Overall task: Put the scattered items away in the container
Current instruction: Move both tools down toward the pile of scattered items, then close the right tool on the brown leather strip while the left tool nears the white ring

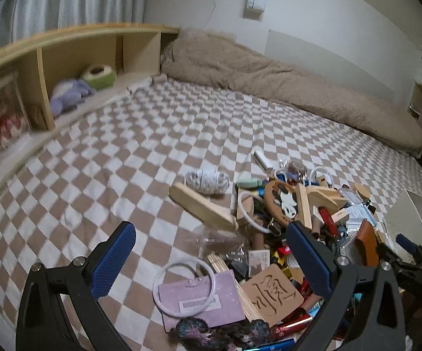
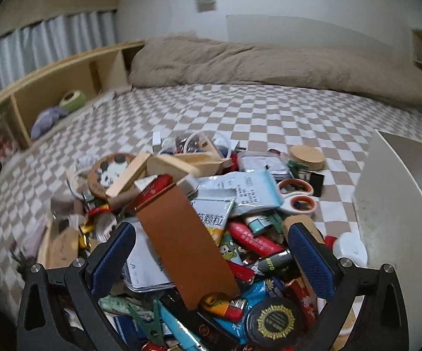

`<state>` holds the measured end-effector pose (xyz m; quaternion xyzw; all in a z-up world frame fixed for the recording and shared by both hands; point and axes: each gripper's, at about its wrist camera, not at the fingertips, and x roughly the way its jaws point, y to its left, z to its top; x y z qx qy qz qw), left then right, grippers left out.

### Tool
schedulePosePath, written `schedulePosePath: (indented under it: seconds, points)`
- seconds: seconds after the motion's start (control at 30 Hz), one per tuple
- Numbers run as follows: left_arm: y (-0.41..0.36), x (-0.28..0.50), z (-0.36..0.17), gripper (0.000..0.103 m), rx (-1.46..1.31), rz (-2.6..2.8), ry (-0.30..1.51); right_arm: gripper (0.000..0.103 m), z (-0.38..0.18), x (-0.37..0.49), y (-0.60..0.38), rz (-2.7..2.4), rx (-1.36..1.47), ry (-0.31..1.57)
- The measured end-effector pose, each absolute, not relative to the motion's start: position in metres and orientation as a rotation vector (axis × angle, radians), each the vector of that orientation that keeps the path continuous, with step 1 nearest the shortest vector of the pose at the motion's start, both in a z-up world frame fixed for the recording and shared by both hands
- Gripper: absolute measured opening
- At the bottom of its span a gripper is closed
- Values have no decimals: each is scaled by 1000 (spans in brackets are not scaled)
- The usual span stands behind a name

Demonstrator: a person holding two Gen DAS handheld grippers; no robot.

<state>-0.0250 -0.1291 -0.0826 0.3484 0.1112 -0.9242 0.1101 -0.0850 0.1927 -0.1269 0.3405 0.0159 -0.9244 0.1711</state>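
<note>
A pile of small items lies on the checkered bedspread (image 1: 123, 152). In the left wrist view my left gripper (image 1: 211, 257) is open and empty above a white ring (image 1: 184, 288), a lilac card (image 1: 211, 298) and a wooden coaster with a carved character (image 1: 272, 292). In the right wrist view my right gripper (image 2: 211, 256) is open, its jaws on either side of an upright brown leather case (image 2: 187, 245) but apart from it. The white container (image 2: 398, 219) stands at the right; it also shows in the left wrist view (image 1: 418, 216).
Orange-handled scissors (image 2: 298, 196), a round cork lid (image 2: 307, 153), a panda coaster (image 2: 110, 172), wooden blocks (image 1: 202, 204) and a yarn ball (image 1: 208, 180) lie in the heap. A beige duvet (image 1: 269, 70) lines the far wall. A wooden shelf (image 1: 64, 58) with plush toys runs along the left.
</note>
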Motion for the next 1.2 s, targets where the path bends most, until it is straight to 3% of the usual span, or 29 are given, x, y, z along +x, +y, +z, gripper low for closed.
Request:
schedulePosePath:
  seconds: [0.2,0.7,0.77,1.03,1.2]
  points:
    - [-141,-31,-107,103,1149,-2622,328,103,-140,-96,185,-2625,998,163]
    - [-161,-44,-143,103,1321,-2520,422,103,-148,-99,183,-2537,1045,176]
    - [-159,-47,-147,103,1344,-2509,405,94,-148,-96,177,-2547,1037,248]
    - [-166,-55,-167,103,1425,-2433,408,56,-144,-94,177,-2486,1056,196]
    - [-176,-59,-180,103,1503,-2408,564,53,-143,-91,184,-2481,1082,120]
